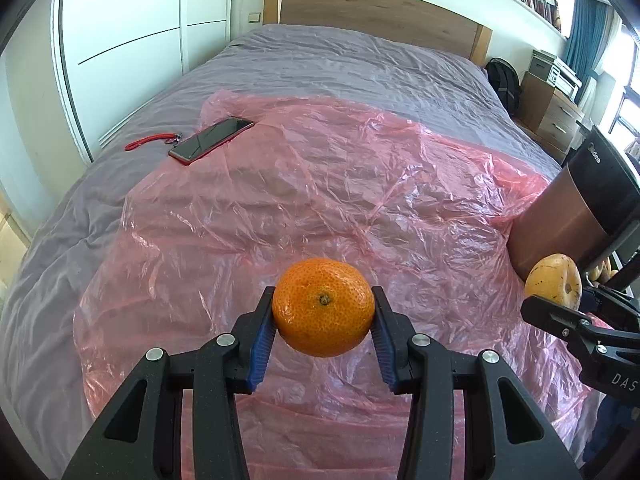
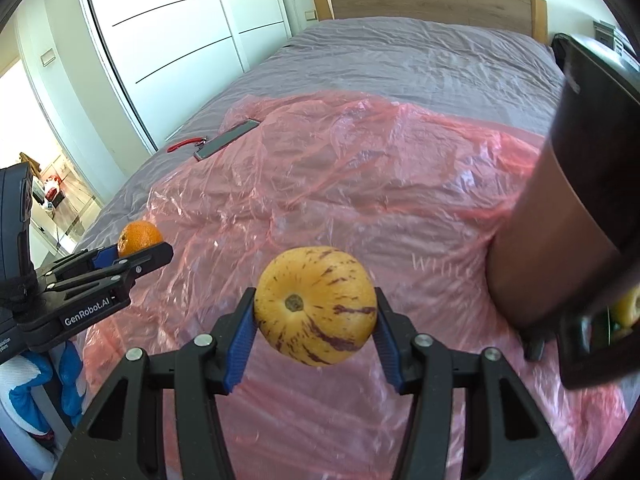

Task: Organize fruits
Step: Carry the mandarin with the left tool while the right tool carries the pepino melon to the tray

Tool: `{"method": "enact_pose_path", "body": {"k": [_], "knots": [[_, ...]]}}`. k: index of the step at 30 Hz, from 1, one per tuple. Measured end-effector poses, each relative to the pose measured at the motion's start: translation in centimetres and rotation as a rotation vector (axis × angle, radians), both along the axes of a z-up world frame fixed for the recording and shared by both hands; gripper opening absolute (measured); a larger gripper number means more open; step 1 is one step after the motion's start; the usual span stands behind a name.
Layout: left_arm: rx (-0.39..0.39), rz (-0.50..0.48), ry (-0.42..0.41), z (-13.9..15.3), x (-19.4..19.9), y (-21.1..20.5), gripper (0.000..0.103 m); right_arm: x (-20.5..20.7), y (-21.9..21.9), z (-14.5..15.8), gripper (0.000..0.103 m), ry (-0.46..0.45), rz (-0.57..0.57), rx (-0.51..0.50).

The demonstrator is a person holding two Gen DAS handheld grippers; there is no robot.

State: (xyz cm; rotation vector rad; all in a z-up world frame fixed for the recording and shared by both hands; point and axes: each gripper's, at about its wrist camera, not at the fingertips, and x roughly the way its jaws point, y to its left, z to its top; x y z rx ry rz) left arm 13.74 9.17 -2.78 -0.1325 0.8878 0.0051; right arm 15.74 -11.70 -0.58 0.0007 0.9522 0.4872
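Pink plastic sheet (image 1: 320, 184) lies crinkled over most of the near half of a bed (image 1: 340, 60) that has a grey cover and a wooden headboard (image 1: 372, 8). Both fruits are held in the air above this sheet, not resting on it.

The left gripper (image 1: 323, 312) has its blue-padded fingers (image 1: 262, 340) pressed against the two sides of an orange (image 1: 323, 307), whose stem dimple faces the camera. The fingers stand only as far apart as the fruit is wide. In the right wrist view the same orange (image 2: 140, 237) shows at the far left, gripped at the tip of the left gripper (image 2: 132, 254).

The right gripper (image 2: 316, 312) is closed on a yellow melon (image 2: 316, 305) streaked with purple, its stem scar turned toward the camera. Its fingers (image 2: 240, 344) touch the melon on both sides and stand wider apart than the left pair. From the left wrist view the melon (image 1: 554, 286) appears at the right edge, in the right gripper (image 1: 560, 304).

A brown and black container (image 1: 576, 216) lies tilted at the right side of the bed, just beside the melon; more yellow fruit (image 2: 626, 312) peeks out at its near end, though little of it can be made out. A phone (image 1: 211, 140) with a red strap (image 1: 152, 141) lies at the far left edge of the sheet, well apart from both fruits. White wardrobe doors (image 1: 140, 40) stand to the left of the bed.
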Motion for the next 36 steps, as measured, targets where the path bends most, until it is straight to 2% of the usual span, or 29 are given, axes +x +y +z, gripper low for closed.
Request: {"method": "enact_pose_path", "body": {"k": [18,36], "knots": [[0.006,-0.068,-0.01,1.7,-6.5,-4.4,0.039,-8.6,-6.2,0.5,0.072,0.025,-0.081,0.022],[0.023,-0.202,0.004,2.6,-9.8,-12.3,0.039,-13.0,-14.0,0.8,0.072,0.01,-0.188,0.044]]}}
